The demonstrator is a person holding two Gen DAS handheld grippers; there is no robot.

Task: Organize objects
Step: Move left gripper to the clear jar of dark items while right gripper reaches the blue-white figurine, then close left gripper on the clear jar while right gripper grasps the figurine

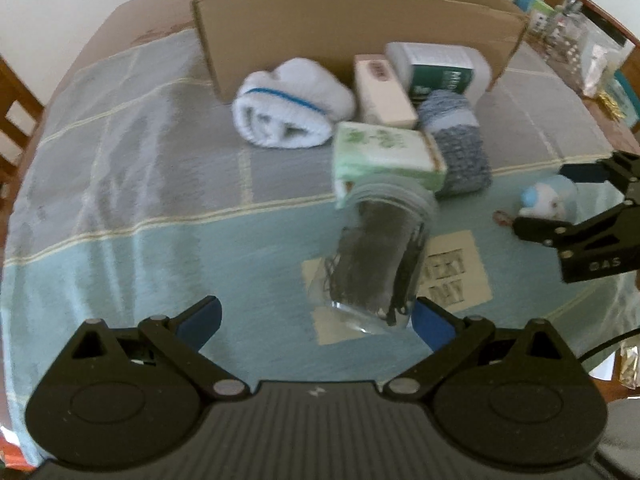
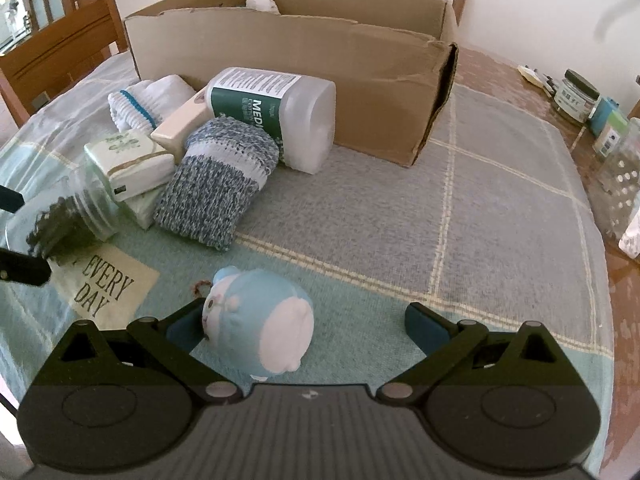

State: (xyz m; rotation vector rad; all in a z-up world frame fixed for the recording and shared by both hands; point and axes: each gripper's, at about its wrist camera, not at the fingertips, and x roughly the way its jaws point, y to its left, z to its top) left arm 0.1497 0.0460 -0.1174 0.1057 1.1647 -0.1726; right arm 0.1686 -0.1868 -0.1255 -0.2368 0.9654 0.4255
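A glass jar [image 1: 380,252] of dark clips lies on its side on the tablecloth, its base by the right fingertip of my open left gripper [image 1: 318,316]. Whether that finger touches the jar is unclear. The jar [image 2: 60,216] also shows at the left edge of the right wrist view. A small blue and white plush toy [image 2: 256,320] lies between the fingers of my open right gripper [image 2: 306,322], close to the left finger. The plush [image 1: 548,200] and right gripper [image 1: 544,198] appear at the right of the left wrist view. An open cardboard box [image 2: 360,76] stands behind.
In front of the box lie a white rolled sock [image 1: 288,108], a cream box [image 1: 384,92], a white bottle with a green label [image 2: 276,108], a knitted blue-grey sock [image 2: 216,184] and a tissue pack [image 1: 384,152]. An "EVERY DAY" card [image 2: 104,288] lies flat. Jars and clutter [image 2: 580,100] line the right edge.
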